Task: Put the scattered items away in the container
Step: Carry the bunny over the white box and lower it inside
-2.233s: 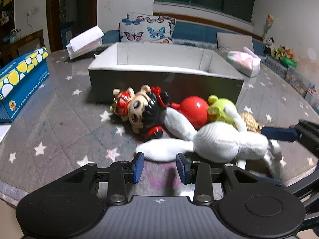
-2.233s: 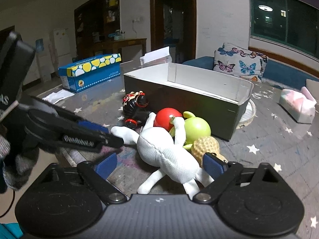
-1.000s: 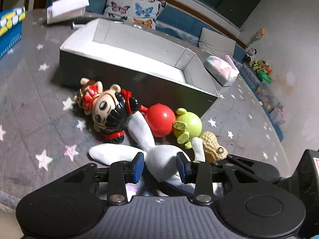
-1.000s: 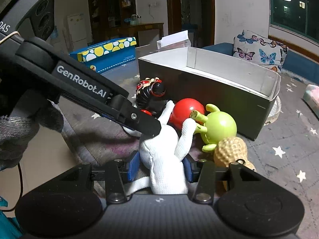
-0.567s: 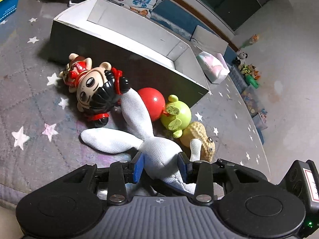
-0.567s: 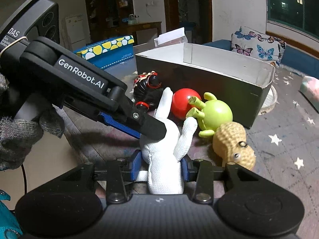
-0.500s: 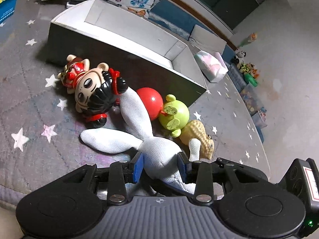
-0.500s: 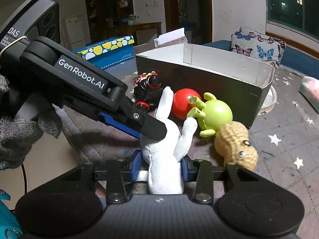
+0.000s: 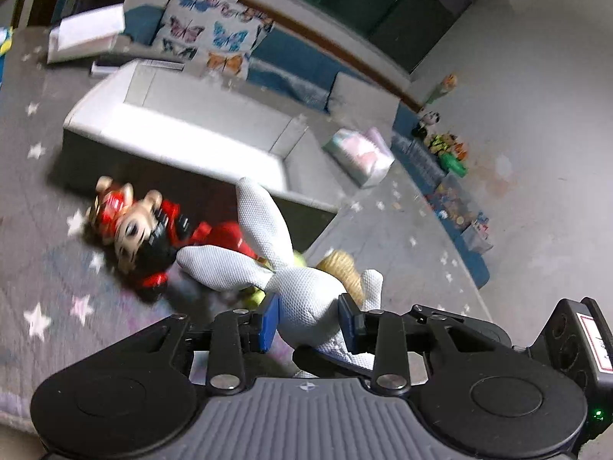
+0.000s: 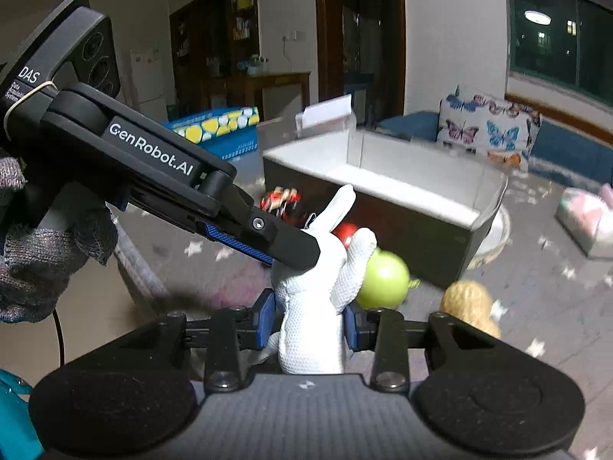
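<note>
A white plush rabbit (image 9: 302,291) hangs above the table, held by both grippers. My left gripper (image 9: 308,324) is shut on its body, and my right gripper (image 10: 309,326) is shut on it too (image 10: 314,306). Its long ears point up toward the open grey box (image 9: 184,134), also in the right wrist view (image 10: 383,184). On the table below lie a red and black doll (image 9: 134,234), a red ball (image 9: 226,234), a green toy (image 10: 383,280) and a tan peanut toy (image 10: 469,306).
The star-patterned table (image 9: 57,287) carries a blue and yellow carton (image 10: 214,130), a white paper box (image 9: 84,34) behind the container and a pastel pack (image 9: 360,153) at the right. The left gripper body (image 10: 134,176) crosses the right wrist view.
Both grippers have lifted the rabbit off the table; its ears now swing up, and the toys beneath it sit lower in view. The views are blurred by motion.
</note>
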Action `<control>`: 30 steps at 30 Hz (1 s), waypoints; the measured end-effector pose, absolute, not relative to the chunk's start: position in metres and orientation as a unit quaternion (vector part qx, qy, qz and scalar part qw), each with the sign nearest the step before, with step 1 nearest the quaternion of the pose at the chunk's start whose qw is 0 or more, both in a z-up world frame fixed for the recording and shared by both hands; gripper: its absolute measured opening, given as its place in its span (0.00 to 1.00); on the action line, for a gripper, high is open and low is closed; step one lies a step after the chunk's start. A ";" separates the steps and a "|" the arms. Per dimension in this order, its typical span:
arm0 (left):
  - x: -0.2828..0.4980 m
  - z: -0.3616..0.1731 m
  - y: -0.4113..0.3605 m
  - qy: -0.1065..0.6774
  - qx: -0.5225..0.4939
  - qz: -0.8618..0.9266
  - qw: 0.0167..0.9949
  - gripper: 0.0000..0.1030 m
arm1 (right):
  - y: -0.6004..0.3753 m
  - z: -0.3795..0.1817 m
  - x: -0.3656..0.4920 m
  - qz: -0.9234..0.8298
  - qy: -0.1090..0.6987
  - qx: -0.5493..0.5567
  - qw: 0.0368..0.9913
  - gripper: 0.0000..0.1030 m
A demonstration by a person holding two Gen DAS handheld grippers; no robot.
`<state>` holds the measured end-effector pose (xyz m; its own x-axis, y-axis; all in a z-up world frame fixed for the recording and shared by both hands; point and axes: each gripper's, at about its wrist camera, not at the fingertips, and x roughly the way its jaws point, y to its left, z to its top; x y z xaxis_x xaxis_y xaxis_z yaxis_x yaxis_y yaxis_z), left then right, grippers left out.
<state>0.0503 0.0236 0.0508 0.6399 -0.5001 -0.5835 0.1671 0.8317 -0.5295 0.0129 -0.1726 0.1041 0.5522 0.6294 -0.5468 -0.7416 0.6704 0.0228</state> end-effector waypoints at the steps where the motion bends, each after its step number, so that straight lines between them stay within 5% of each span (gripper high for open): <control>1: 0.051 0.054 0.024 0.373 -0.221 -0.191 0.880 0.35 | -0.173 0.109 0.014 0.390 0.259 -0.107 0.877 0.34; 18: 0.151 0.112 0.034 0.297 -0.235 -0.185 0.907 0.35 | -0.154 0.173 0.122 0.372 0.192 -0.118 0.900 0.34; 30: 0.222 0.081 0.055 0.309 -0.258 -0.129 0.906 0.34 | -0.106 0.155 0.205 0.397 0.228 -0.160 0.875 0.34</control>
<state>0.2219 0.0549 0.0813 0.7760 -0.3939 -0.4926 0.0754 0.8334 -0.5476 0.2048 -0.1062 0.1554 0.5811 0.6216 -0.5253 -0.7675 0.6333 -0.0995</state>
